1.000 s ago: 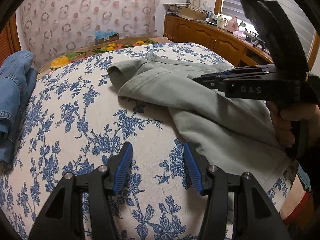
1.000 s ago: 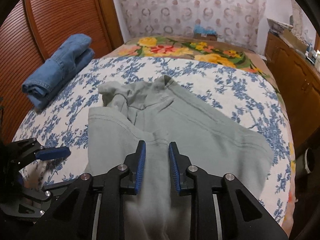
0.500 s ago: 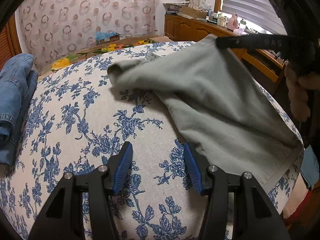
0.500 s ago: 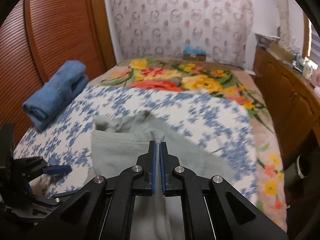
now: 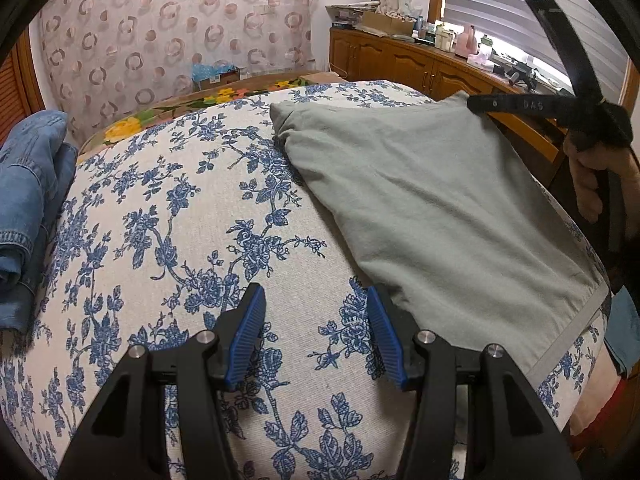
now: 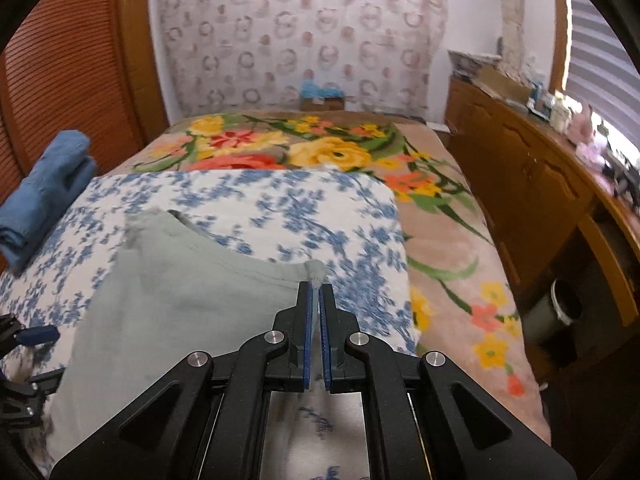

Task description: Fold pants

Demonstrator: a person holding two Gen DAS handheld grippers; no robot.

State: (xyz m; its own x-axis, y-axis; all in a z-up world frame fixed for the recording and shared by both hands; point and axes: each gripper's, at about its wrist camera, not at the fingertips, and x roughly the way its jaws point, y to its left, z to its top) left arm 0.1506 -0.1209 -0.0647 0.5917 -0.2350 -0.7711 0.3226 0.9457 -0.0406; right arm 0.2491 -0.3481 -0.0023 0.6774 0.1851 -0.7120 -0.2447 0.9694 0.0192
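The right tool is clamped narrow on a corner of the grey-green pants, lifting that edge off the bed toward the upper right of the left wrist frame — the cloth hangs taut from the pinch down to the hem at lower right. The left tool stands about half open at the bottom centre, nothing between its blue pads, just beside the pants' near edge. Folded denim lies at the left — well apart.
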